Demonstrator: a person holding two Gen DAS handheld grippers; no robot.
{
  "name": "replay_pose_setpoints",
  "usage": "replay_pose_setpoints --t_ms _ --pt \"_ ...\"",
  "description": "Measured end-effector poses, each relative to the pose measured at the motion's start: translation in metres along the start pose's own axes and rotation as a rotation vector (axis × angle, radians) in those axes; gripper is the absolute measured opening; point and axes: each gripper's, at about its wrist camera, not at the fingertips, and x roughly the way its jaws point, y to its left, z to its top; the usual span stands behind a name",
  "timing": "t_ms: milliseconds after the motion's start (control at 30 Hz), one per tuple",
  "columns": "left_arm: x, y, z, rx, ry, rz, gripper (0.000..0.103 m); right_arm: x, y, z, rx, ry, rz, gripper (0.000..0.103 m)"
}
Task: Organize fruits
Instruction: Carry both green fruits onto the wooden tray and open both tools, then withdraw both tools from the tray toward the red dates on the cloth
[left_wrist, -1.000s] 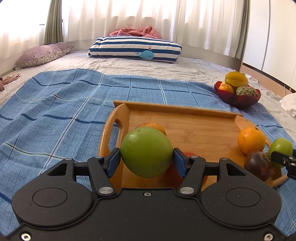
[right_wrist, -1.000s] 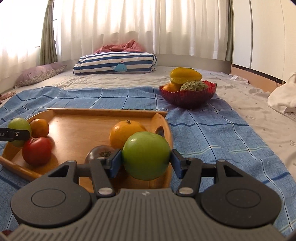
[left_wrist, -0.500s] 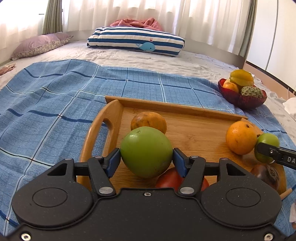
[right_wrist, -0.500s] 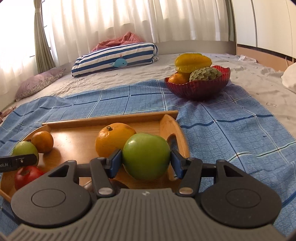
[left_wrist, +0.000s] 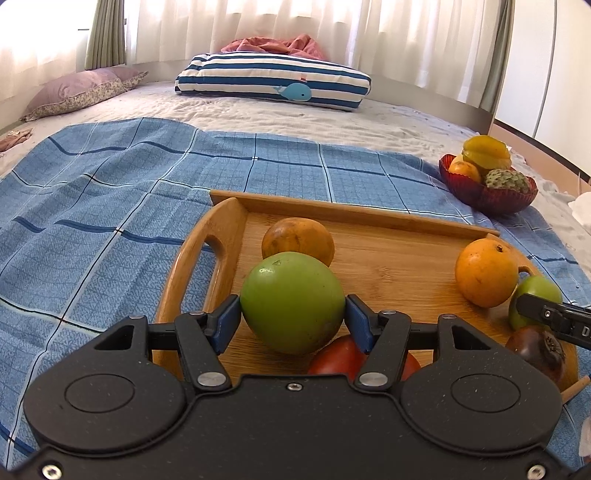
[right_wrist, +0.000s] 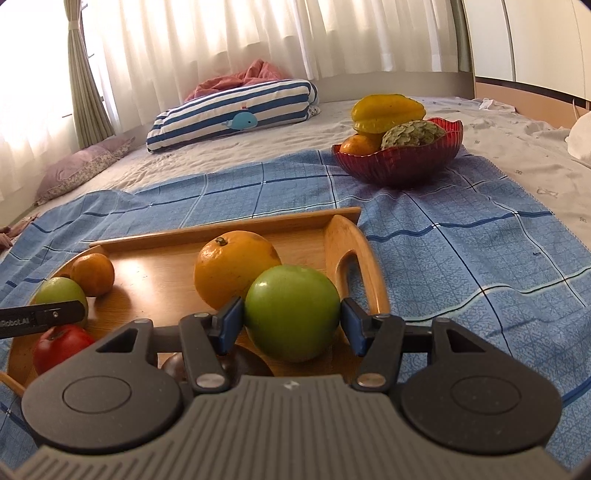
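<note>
Fruit sits in wooden tray: oranges, tomato, dark fruit. Left gripper clamps green apple. Right gripper opening, other apple between, right pad seemingly clear. Red bowl holds starfruit.

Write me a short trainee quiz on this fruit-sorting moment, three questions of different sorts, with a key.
1. True or false: the left gripper is shut on a green fruit.
2. The wooden tray lies on: A) a bare floor, B) a blue checked cloth, C) a pillow.
3. Fill in: the red bowl shows ___ fruits.

Key: 1 true. 2 B. 3 three.
</note>
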Motion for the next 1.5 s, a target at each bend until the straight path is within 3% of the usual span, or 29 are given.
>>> replay_pose_setpoints --t_ms 100,233,633,1267,1500 --pt "-0.007 -0.003 0.001 0.017 -0.027 0.013 0.061 -0.004 0.001 0.000 -0.003 0.003 0.009 0.068" --pt "-0.026 -0.010 0.003 0.076 -0.088 0.017 0.075 -0.013 0.001 -0.003 -0.010 -0.009 0.010 0.075" --pt "-0.083 -0.003 -0.011 0.078 -0.113 -0.034 0.088 -0.061 0.015 -0.018 -0.050 -0.094 0.029 0.084" --pt "-0.156 0.009 -0.076 0.084 -0.124 -0.052 0.091 -0.131 0.069 -0.085 -0.181 -0.221 0.078 0.099" --pt "-0.166 0.016 -0.092 0.071 -0.124 -0.054 0.092 -0.154 0.081 -0.106 -0.172 -0.312 0.039 0.100"
